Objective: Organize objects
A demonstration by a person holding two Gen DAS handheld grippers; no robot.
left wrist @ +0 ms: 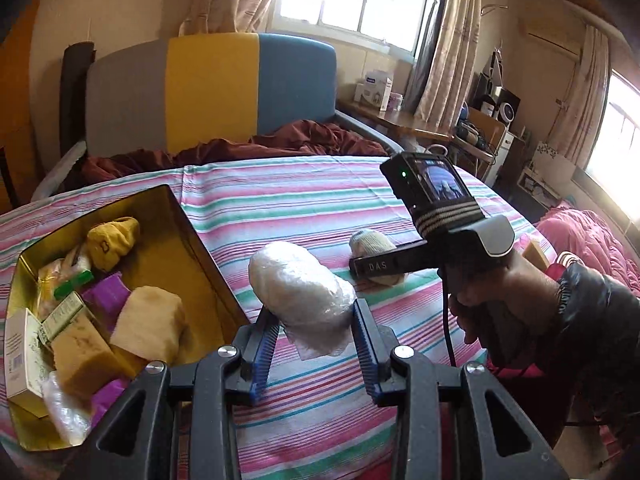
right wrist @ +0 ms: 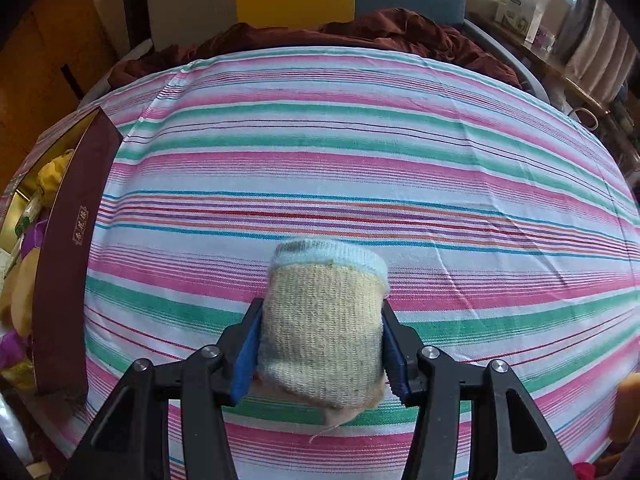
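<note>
My left gripper [left wrist: 314, 312] is shut on a white plastic-wrapped bundle [left wrist: 296, 280], which hangs above the striped bed sheet [left wrist: 304, 200], just right of the box. The open gold-lined box [left wrist: 188, 240] sits at the left, its maroon outer wall [right wrist: 68, 260] showing in the right wrist view. It holds a yellow sock [left wrist: 114, 242], tan sponge blocks [left wrist: 148, 328], purple items and small cartons. A rolled beige sock with a pale blue cuff [right wrist: 324, 320] lies on the sheet between the blue pads of my right gripper [right wrist: 320, 308], which touch both its sides. From the left wrist view, that gripper [left wrist: 376, 276] stands over the sock [left wrist: 372, 242].
A person's hand and dark sleeve [left wrist: 520, 304] hold the right gripper. A maroon blanket [left wrist: 280, 144] and a grey, yellow and blue headboard [left wrist: 212, 88] lie beyond the sheet. A tan block [left wrist: 536, 254] and a pink quilt [left wrist: 580, 232] are at the right, with a cluttered desk [left wrist: 420, 124] behind.
</note>
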